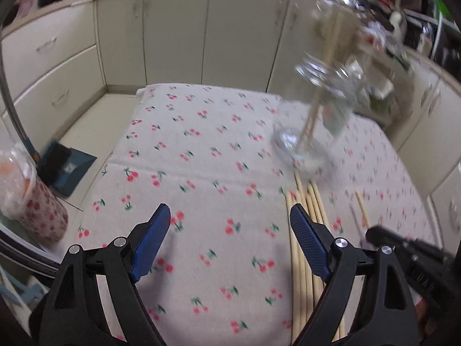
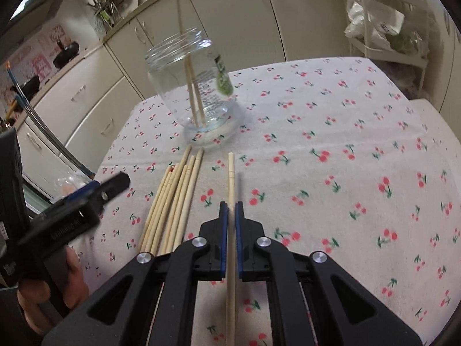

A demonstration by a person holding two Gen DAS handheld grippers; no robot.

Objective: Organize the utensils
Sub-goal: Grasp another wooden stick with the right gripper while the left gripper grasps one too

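A clear glass jar (image 2: pixel 198 86) stands on the cherry-print tablecloth (image 2: pixel 331 132) with two wooden chopsticks (image 2: pixel 191 86) upright in it; it shows blurred in the left wrist view (image 1: pixel 314 115). Several loose chopsticks (image 2: pixel 173 199) lie in a bundle in front of the jar, also seen in the left wrist view (image 1: pixel 308 210). My right gripper (image 2: pixel 230 206) is shut on a single chopstick (image 2: pixel 230 178) pointing toward the jar. My left gripper (image 1: pixel 230 216) is open and empty, its right finger over the bundle; it shows at the left of the right wrist view (image 2: pixel 115 183).
A cup with cherry print and a plastic cover (image 1: pixel 31 199) stands off the table's left edge. A dustpan (image 1: pixel 66 170) lies on the floor. Cream cabinets (image 1: pixel 173 28) surround the table. A white rack with bags (image 2: pixel 380 28) stands at the far right.
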